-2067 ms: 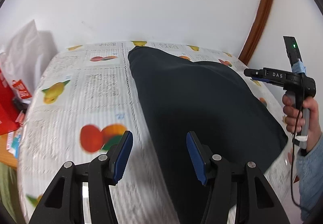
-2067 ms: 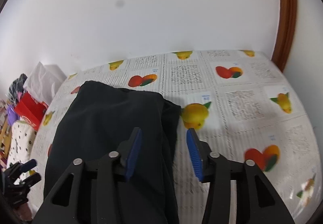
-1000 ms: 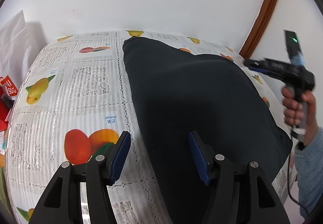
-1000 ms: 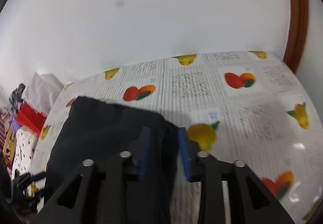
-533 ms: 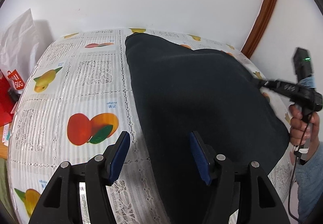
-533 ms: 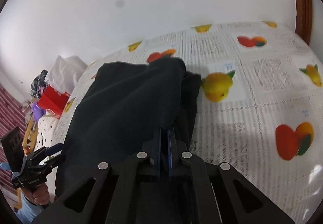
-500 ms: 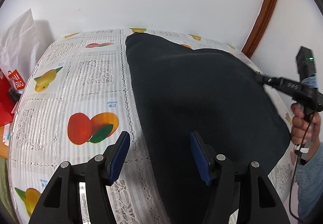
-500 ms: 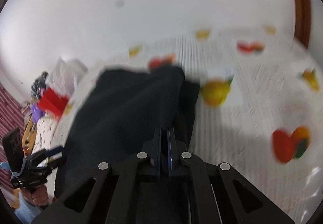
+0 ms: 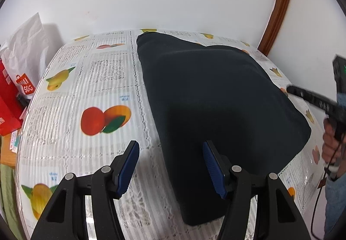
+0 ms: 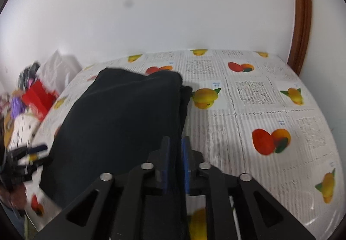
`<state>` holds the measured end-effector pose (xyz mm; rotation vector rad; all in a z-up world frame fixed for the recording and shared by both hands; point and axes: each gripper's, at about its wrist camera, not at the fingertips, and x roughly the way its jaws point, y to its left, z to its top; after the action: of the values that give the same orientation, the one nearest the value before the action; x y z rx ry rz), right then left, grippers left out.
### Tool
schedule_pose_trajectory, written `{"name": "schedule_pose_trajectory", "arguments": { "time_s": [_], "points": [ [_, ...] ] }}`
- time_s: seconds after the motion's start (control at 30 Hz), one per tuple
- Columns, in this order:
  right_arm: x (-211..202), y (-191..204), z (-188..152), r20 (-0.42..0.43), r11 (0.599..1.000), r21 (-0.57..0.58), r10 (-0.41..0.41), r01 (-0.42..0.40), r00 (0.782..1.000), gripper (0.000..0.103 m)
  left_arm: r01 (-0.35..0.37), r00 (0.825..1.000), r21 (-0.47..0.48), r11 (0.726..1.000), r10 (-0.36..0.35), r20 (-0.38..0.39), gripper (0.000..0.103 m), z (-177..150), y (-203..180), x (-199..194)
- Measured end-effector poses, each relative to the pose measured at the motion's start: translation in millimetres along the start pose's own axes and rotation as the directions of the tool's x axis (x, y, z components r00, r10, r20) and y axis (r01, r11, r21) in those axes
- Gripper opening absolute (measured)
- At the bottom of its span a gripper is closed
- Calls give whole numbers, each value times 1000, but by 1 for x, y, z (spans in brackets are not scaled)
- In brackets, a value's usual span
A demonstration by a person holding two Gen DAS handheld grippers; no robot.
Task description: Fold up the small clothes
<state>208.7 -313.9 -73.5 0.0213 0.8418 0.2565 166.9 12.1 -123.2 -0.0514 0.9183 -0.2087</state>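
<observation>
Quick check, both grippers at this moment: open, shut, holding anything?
Left gripper: open, holding nothing, poised over the near edge of the black garment.
Right gripper: nearly shut, pinching the black garment's edge.

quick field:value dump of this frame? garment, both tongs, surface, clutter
garment: black cloth, folded, lying on the table
left tongs: open, nothing held, straddling the cloth's near left edge
right tongs: nearly closed on the cloth's right edge; view is blurred
surface: fruit-print tablecloth
clutter: red bag and white bag off the table's left side
background: white wall, brown wooden trim
</observation>
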Motion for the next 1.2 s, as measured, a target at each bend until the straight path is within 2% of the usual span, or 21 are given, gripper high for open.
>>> {"name": "schedule_pose_trajectory", "arguments": {
  "time_s": [0.03, 0.2, 0.3, 0.43, 0.47, 0.57, 0.63, 0.8, 0.87, 1.07, 1.2],
  "points": [
    [-3, 2, -7, -4, 1000, -13, -7, 7, 1000, 23, 0, 1000, -2, 1000, 0, 1, 59, -1, 0, -1],
    [-9, -5, -46, -62, 999, 0, -49, 49, 997, 23, -10, 1000, 7, 1000, 10, 4, 59, -12, -3, -11],
    [-22, -14, -66, -44, 998, 42, -49, 51, 998, 24, -16, 1000, 12, 1000, 16, 2, 59, -20, -6, -17],
    [-39, -15, -76, -42, 996, 58, -65, 67, 997, 26, -16, 1000, 24, 1000, 16, -11, 59, -33, -8, -24],
    [-44, -15, -79, -38, 996, 51, -72, 74, 997, 27, -14, 1000, 29, 999, 15, -17, 59, -37, -8, -26],
    [-57, -12, -91, -37, 996, 23, -90, 91, 995, 42, -3, 999, 48, 999, 5, -35, 59, -51, -9, -29],
    [-61, -11, -100, -49, 996, 7, -86, 86, 995, 43, 3, 999, 56, 998, 0, -54, 58, -59, -9, -28],
    [-47, -5, -116, -103, 996, -39, -88, 84, 991, 44, -3, 995, 61, 998, 9, -97, 57, -71, -11, -13],
    [-39, -1, -117, -100, 995, -46, -94, 90, 990, 44, -6, 996, 50, 999, 10, -85, 57, -68, -12, -7],
    [-17, 4, -100, -65, 996, -4, -84, 84, 994, 42, 22, 998, 27, 999, -21, -52, 32, -47, -13, 0],
    [-7, 8, -88, -52, 998, 2, -60, 61, 997, 32, 11, 999, 22, 1000, -10, -38, 26, -34, -12, 10]
  ]
}}
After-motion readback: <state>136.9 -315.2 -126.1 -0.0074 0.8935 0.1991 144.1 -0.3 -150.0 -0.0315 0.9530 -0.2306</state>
